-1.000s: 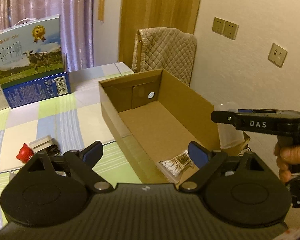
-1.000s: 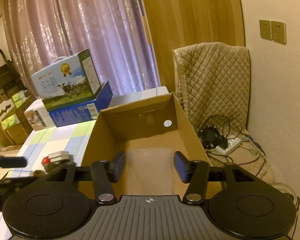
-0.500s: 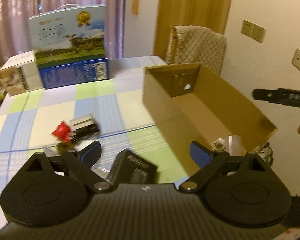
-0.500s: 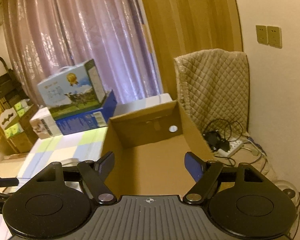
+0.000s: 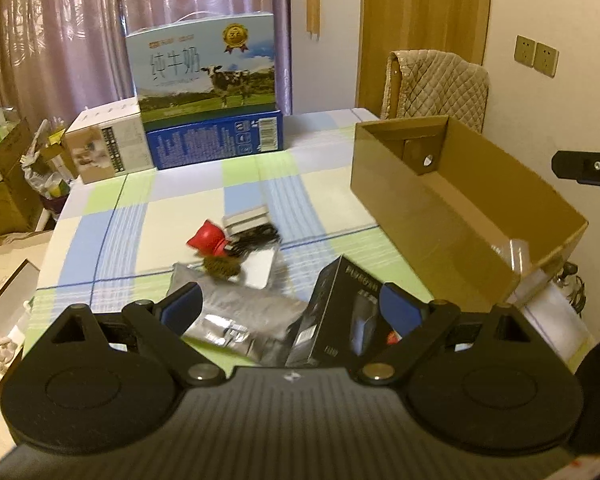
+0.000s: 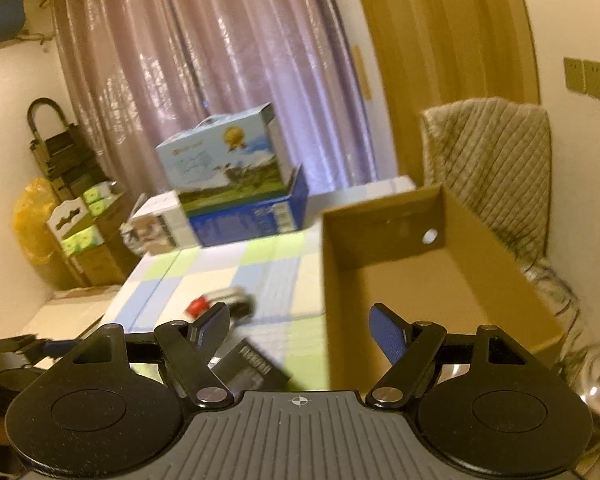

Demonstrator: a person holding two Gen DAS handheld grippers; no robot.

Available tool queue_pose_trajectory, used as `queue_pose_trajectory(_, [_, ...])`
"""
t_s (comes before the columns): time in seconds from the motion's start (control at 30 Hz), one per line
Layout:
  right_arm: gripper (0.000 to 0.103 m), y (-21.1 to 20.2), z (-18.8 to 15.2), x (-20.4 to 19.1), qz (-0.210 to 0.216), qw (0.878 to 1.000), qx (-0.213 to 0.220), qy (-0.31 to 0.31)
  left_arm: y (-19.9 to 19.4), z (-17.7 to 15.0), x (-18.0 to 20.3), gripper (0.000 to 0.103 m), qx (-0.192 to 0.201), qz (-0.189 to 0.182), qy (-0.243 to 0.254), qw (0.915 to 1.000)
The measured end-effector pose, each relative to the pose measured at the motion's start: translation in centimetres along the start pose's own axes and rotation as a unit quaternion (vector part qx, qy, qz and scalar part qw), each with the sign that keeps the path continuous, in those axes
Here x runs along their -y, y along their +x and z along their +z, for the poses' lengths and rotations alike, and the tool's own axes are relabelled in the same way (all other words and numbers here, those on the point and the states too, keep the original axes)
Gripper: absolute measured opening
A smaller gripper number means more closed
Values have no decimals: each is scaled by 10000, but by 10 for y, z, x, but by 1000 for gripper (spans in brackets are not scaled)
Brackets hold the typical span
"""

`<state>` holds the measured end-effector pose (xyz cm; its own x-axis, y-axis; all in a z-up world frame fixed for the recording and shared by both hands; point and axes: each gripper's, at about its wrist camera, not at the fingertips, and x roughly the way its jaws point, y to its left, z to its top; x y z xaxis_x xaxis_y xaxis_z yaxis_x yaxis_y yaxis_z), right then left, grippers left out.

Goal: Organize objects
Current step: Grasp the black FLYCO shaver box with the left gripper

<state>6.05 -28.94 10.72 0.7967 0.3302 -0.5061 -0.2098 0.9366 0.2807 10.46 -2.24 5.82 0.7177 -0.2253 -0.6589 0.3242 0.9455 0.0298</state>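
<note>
An open cardboard box (image 5: 476, 216) stands at the table's right edge; it also shows in the right wrist view (image 6: 440, 280). On the checked cloth lie a black product box (image 5: 340, 316), a silver foil pouch (image 5: 236, 312), a red-capped item (image 5: 206, 237), a dark round brush (image 5: 220, 266) and a small white box with black cord (image 5: 248, 220). My left gripper (image 5: 290, 306) is open and empty, above the pouch and black box. My right gripper (image 6: 300, 328) is open and empty, over the cardboard box's left wall; the black box (image 6: 252, 368) lies below it.
A milk carton case on a blue box (image 5: 208, 92) and a white carton (image 5: 108, 144) stand at the table's far side. A quilted chair (image 5: 436, 80) is behind the cardboard box. Stacked boxes (image 6: 84, 232) stand on the floor at left.
My left gripper swung left, away from the cardboard box, to the loose items on the cloth. My right gripper opened wider and shifted left, over the box's left wall.
</note>
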Motion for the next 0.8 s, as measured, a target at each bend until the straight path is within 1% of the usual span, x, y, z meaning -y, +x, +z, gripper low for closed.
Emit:
queue_pose_trajectory(0.23, [74,3,-40,-18,128,9989,-417,166,-13,-29,-6,93,-21,79,321,9995])
queue_pose_trajectory(0.47, [74,10,-73,-19,30,9968,-745,291,-13,-58,6,94,10,44,971,9953])
queue_pose_trajectory(0.6, [74,20,-86,-17,5,9956,-877,316,-6,-70,16,94,22,-21,1231,9924])
queue_pose_trajectory(0.67, [72,26,-90,-17,-35,9954,-920,250,-1,-75,21,94,33,-47,1315,9913])
queue_pose_trajectory(0.8, [65,38,-99,-11,-68,9942,-1041,277,14,-83,30,94,41,-75,1554,9878])
